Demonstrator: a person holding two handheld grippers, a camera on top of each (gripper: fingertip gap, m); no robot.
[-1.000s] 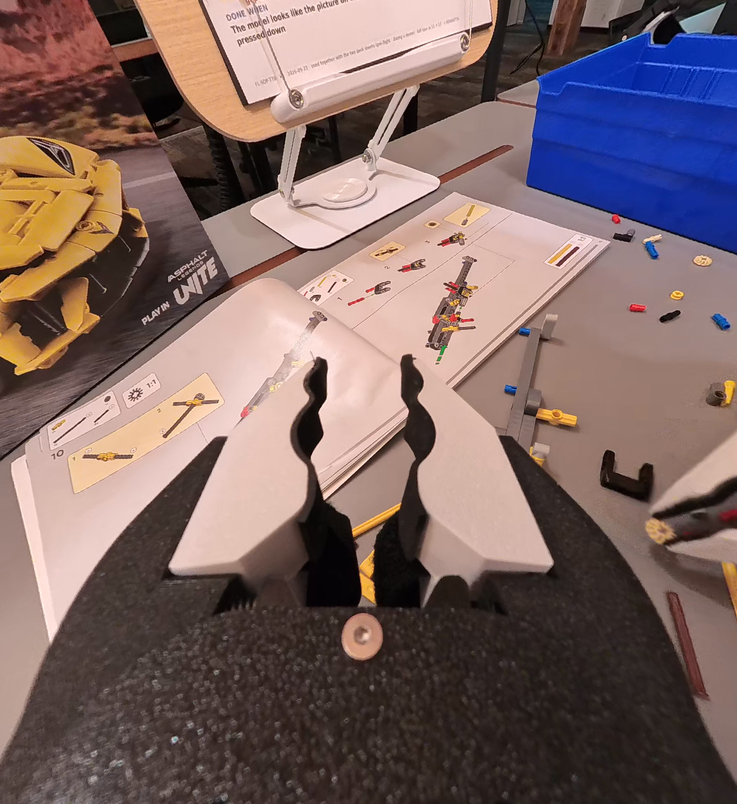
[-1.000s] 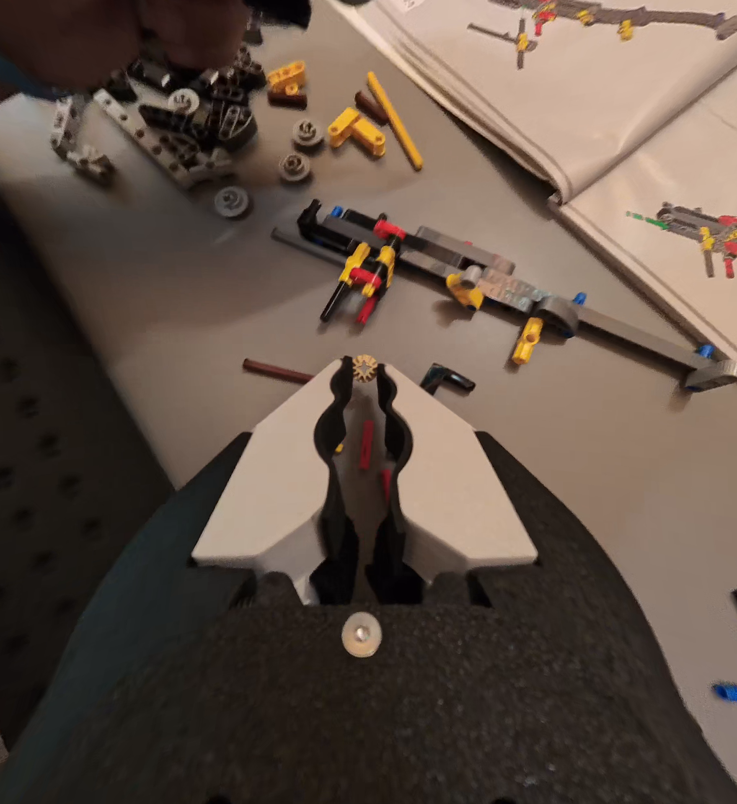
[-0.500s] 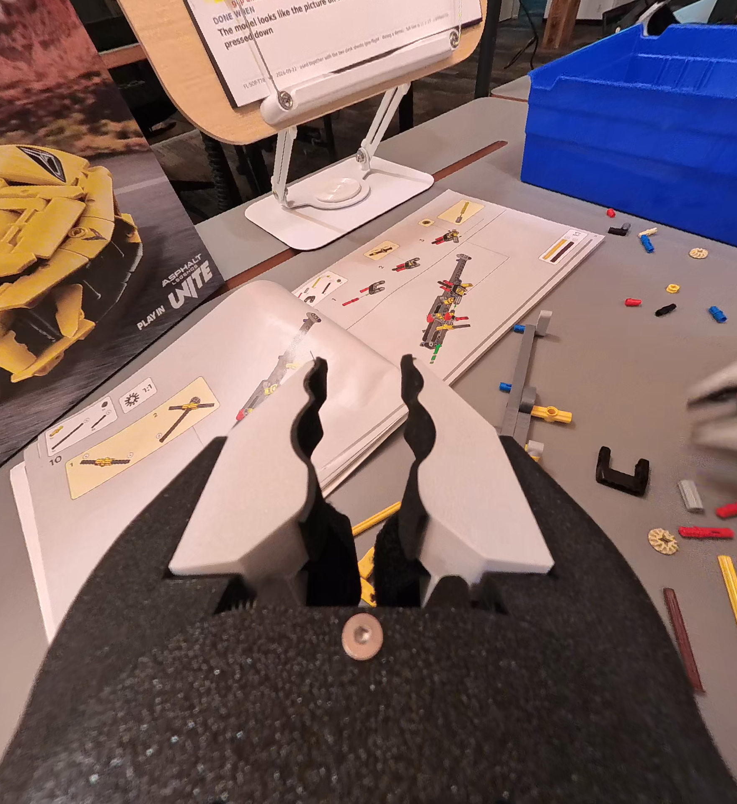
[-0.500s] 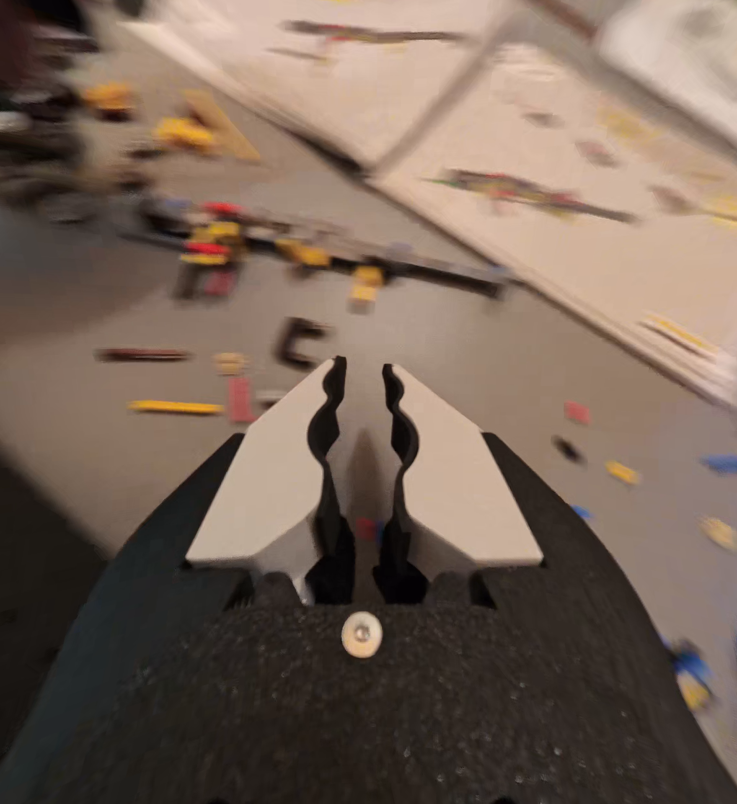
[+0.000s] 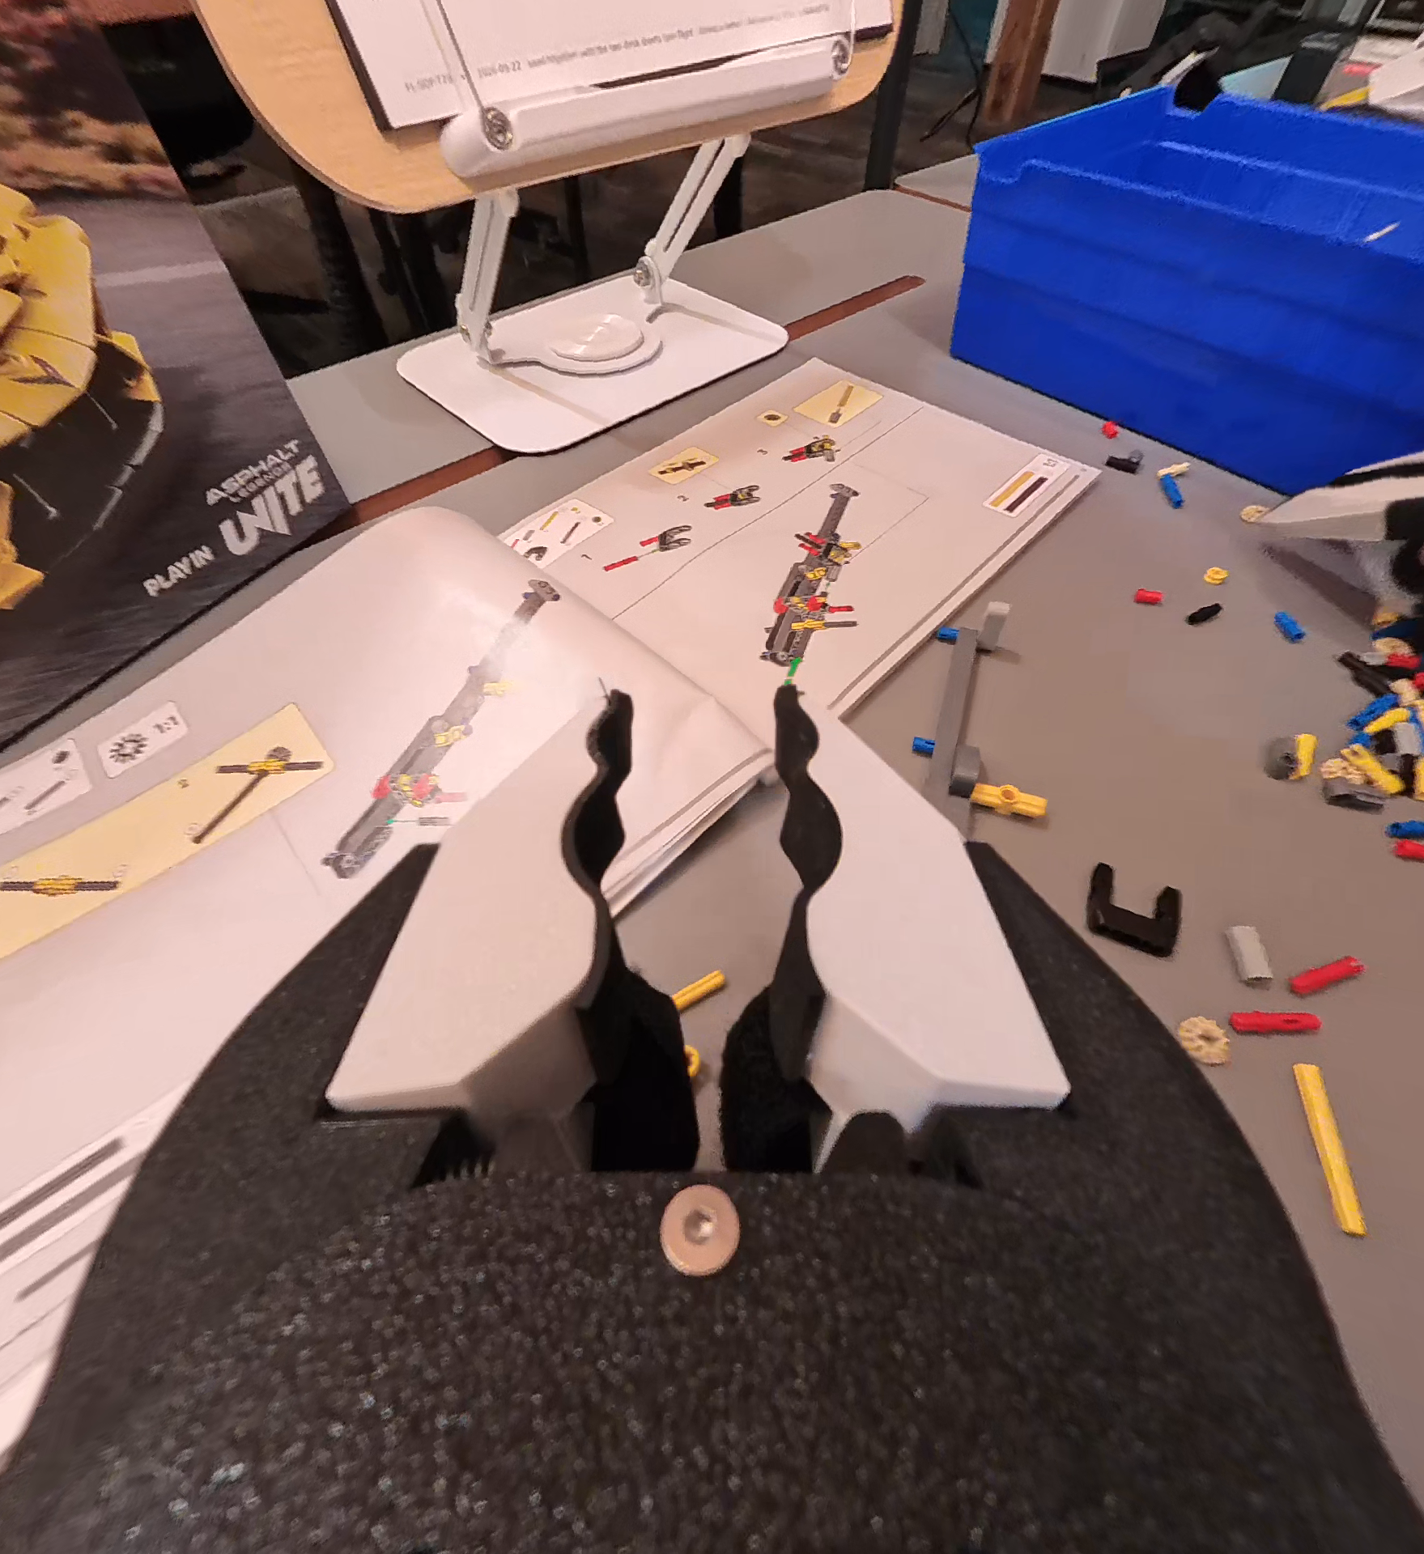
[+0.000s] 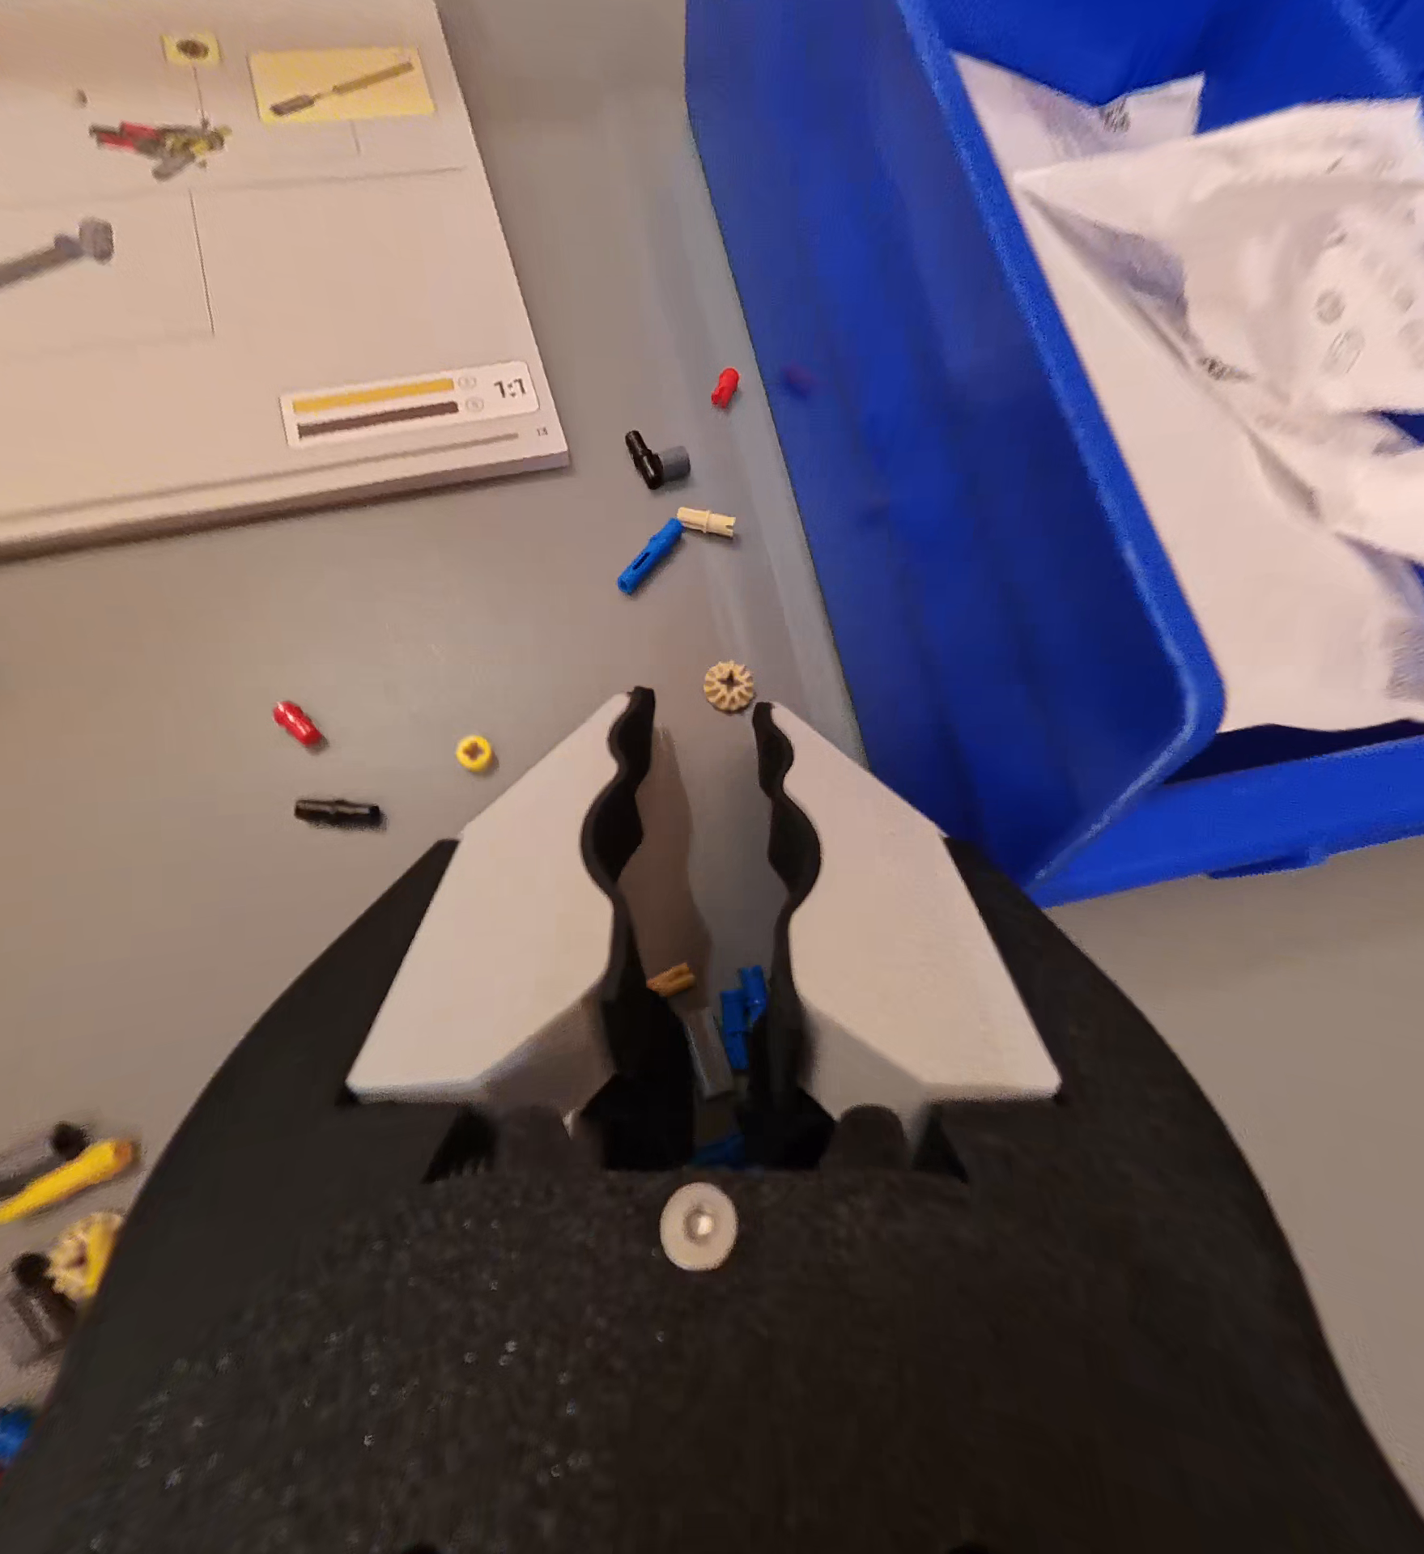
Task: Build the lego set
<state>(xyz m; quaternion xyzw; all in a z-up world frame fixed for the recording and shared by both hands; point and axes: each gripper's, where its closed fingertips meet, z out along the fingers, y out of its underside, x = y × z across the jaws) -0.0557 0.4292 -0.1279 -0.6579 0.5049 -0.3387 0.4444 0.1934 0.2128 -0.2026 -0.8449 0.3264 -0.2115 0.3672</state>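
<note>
My left gripper [image 5: 701,715] is open and empty, hovering over the open instruction booklet [image 5: 456,673]. A long grey beam assembly [image 5: 956,723] lies right of it on the grey table. A tan gear [image 5: 1203,1040] lies near two red pins [image 5: 1273,1022] and a yellow axle [image 5: 1328,1148]. My right gripper [image 6: 701,706] is open and empty, low over the table beside the blue bin [image 6: 902,420]. Another tan gear [image 6: 728,686] lies just beyond its fingertips. The right gripper also shows in the left wrist view [image 5: 1364,513].
Loose pins lie around the right gripper: blue [image 6: 649,555], tan [image 6: 706,521], red [image 6: 297,723], black [image 6: 338,812], and a yellow bush [image 6: 473,751]. A parts pile [image 5: 1415,740] and black clip [image 5: 1129,912] sit right. A document stand [image 5: 590,353] and set box [image 5: 61,378] stand behind. Across from one pair of fingers to the other is roughly 35 cm. From my left tips it is roughly 15 cm to the tan gear [image 5: 1203,1040]; from my right, 25 cm. To reach the yellow axle [image 5: 1328,1148] in a straight line is about 20 cm for my left fingers, about 30 cm for my right.
The right gripper let go of a tan gear beside the red pins, swung right to the blue bin and opened wider. The left gripper has barely moved.
</note>
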